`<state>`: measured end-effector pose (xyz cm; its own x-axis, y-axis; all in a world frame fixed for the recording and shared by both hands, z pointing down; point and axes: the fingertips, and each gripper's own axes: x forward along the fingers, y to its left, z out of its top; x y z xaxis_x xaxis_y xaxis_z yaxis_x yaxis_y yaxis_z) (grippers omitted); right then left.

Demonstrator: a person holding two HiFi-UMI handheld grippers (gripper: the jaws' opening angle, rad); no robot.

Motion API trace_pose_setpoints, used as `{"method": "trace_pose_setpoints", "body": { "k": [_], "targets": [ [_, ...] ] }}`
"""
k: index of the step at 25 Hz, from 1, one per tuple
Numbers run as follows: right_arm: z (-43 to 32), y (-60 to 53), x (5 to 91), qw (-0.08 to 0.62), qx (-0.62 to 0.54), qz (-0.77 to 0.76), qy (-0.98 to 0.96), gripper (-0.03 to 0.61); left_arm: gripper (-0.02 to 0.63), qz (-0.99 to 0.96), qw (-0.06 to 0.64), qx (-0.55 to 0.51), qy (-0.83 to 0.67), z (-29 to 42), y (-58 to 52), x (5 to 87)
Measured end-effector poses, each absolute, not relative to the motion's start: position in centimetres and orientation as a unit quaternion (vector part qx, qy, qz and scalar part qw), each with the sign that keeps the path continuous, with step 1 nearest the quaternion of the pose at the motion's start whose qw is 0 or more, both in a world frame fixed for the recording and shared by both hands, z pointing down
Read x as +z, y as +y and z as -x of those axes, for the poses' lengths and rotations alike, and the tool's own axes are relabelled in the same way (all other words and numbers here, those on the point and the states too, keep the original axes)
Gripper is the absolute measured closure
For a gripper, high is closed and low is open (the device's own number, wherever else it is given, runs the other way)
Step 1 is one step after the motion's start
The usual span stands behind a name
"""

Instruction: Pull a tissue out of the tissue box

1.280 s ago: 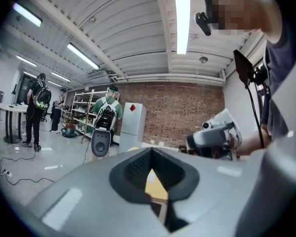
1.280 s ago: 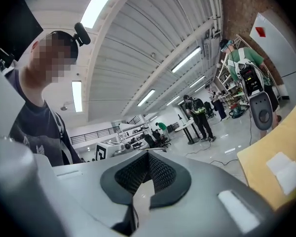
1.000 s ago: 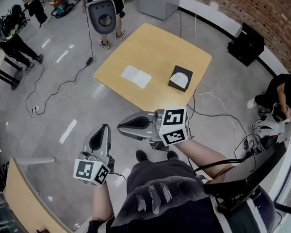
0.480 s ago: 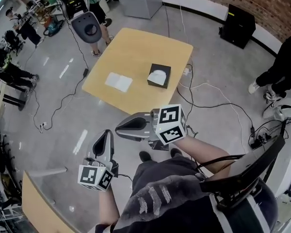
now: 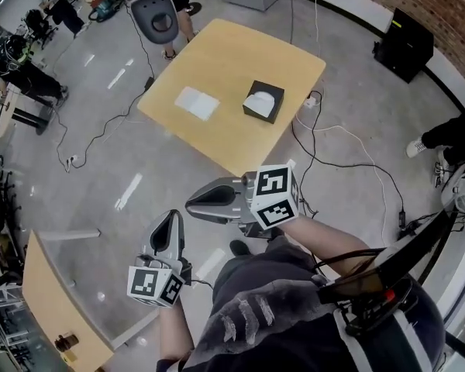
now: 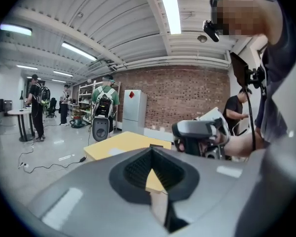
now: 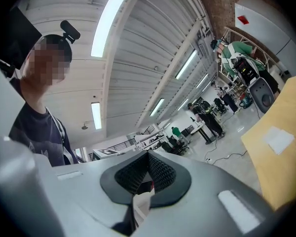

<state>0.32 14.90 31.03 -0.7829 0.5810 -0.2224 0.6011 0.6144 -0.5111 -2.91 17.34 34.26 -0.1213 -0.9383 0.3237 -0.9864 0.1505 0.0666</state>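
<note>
The black tissue box point(image 5: 263, 101), with a white tissue bunched in its opening, stands on the right part of a yellow table point(image 5: 225, 56) out ahead of me. A flat white sheet point(image 5: 197, 103) lies to its left. My left gripper point(image 5: 169, 217) is shut and empty, held low before my body, well short of the table. My right gripper point(image 5: 194, 202) is also shut and empty, pointing left across my front. The left gripper view has closed jaws point(image 6: 153, 169), the table point(image 6: 121, 143) beyond and the right gripper point(image 6: 202, 131). The right gripper view has closed jaws point(image 7: 147, 174) and the table edge point(image 7: 281, 157).
Cables point(image 5: 101, 130) trail over the grey floor left of the table and more cables point(image 5: 349, 149) to its right. A grey chair point(image 5: 155, 12) stands at the far table edge. A black box point(image 5: 407, 43) sits by the brick wall. Another wooden table point(image 5: 54, 301) is at lower left.
The head view has swung, so the table slid left and then back right and up in the picture. Both grippers keep the same shut pose before my body.
</note>
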Motion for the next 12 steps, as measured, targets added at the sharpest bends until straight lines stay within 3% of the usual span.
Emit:
{"method": "trace_pose_setpoints", "body": {
  "k": [12],
  "targets": [
    [0.5, 21.5, 32.0, -0.015, -0.294, -0.336, 0.895, 0.580, 0.612, -0.619, 0.141, 0.054, -0.771, 3.3, 26.0, 34.7]
  ]
}}
